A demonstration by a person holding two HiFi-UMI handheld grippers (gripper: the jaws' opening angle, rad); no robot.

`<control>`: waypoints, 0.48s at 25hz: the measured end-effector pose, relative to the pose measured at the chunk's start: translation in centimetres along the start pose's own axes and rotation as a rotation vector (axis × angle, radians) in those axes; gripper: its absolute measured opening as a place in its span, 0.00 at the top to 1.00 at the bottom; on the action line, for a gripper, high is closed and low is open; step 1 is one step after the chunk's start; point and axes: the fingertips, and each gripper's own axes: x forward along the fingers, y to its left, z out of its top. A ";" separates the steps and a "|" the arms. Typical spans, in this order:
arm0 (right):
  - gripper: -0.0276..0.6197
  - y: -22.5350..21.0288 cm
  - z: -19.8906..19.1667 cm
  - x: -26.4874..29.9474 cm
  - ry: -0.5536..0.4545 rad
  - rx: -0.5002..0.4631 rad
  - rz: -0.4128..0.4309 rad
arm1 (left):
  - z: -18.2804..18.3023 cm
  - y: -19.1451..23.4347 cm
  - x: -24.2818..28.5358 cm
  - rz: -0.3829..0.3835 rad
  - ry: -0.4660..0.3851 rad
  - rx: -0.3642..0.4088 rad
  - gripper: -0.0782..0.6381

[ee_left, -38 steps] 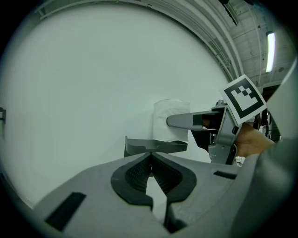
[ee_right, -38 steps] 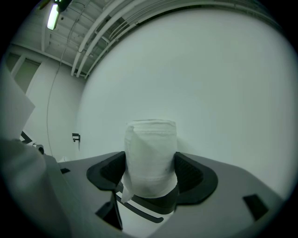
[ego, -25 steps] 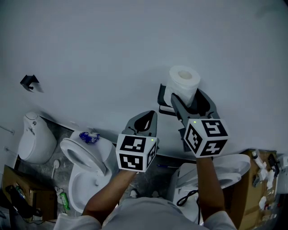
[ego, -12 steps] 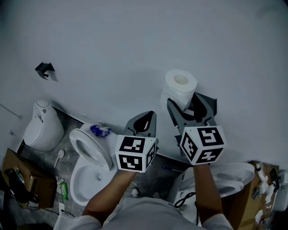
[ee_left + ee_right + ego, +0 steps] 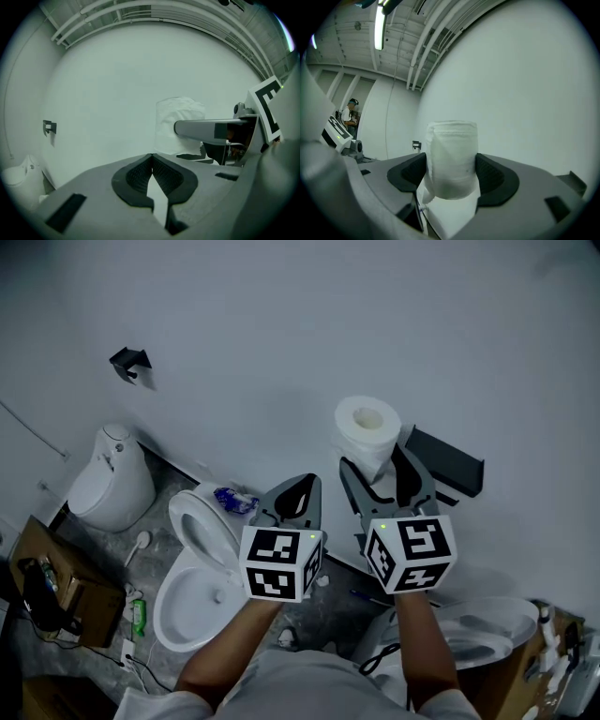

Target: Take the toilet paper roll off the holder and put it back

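Clamping the white toilet paper roll (image 5: 452,154) on both sides, the right gripper (image 5: 451,172) has its two dark ribbed pads pressed into the soft paper. The roll stands upright between them, and a loose sheet hangs below it. From the head view the same right gripper (image 5: 375,465) holds the roll (image 5: 367,427) with its cardboard core open towards the camera. It sits just left of the black wall-mounted holder (image 5: 450,463); whether paper and holder touch cannot be told from there. The right gripper's black-and-white marker cube (image 5: 410,552) rides below the holder.

The left gripper (image 5: 152,157) is clenched on nothing, its pad tips meeting with only a sliver of gap lower down. Its own view catches the roll (image 5: 178,126) side-on, with one grey finger (image 5: 206,129) of the right gripper laid across it, an angle the other views lack. In the head view the left gripper (image 5: 307,482) hangs lower and further left of the holder, apart from the roll.

Beyond them is the pale wall (image 5: 281,324). A small black bracket (image 5: 129,362) is fixed to it far to the holder's left, and shows tiny in both gripper views (image 5: 48,126) (image 5: 416,146). Only the head view shows the floor below: a white toilet (image 5: 197,587) with its seat up, a blue crumpled thing (image 5: 234,500) on its back edge, and a brown cardboard box (image 5: 56,587) further left. Only the right gripper view shows a person (image 5: 349,115) standing far off and a strip light (image 5: 380,23) on the ceiling.
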 end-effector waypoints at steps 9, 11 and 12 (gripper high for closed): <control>0.45 4.3 -2.5 2.1 0.015 0.012 0.085 | -0.7 3.4 -2.4 0.105 0.001 0.012 0.88; 0.45 5.1 -3.1 2.3 0.020 0.017 0.102 | -0.9 3.9 -2.8 0.124 0.002 0.014 0.88; 0.45 5.5 -3.4 2.5 0.020 0.020 0.109 | -1.0 4.1 -3.0 0.133 0.003 0.015 0.88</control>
